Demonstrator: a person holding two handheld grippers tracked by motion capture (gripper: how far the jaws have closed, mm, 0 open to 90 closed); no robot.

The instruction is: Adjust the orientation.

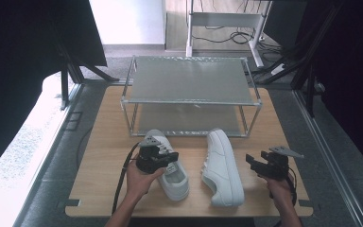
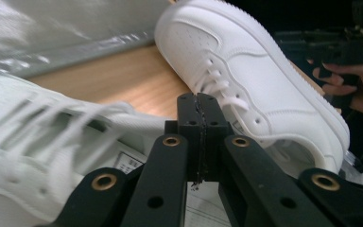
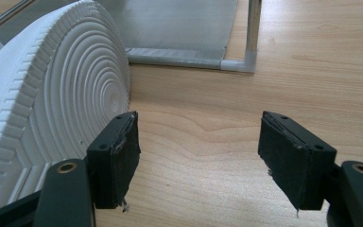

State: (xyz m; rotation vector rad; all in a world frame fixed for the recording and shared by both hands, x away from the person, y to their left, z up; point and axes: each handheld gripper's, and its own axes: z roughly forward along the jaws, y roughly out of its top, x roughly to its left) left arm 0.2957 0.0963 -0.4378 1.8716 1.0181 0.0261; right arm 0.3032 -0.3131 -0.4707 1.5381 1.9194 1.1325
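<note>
Here the left gripper sits over the left shoe, jaws pressed flat together with nothing visibly between them. The right shoe lies on its side beside it, near the metal rack. The right gripper hovers just right of that shoe, jaws spread and empty.
</note>
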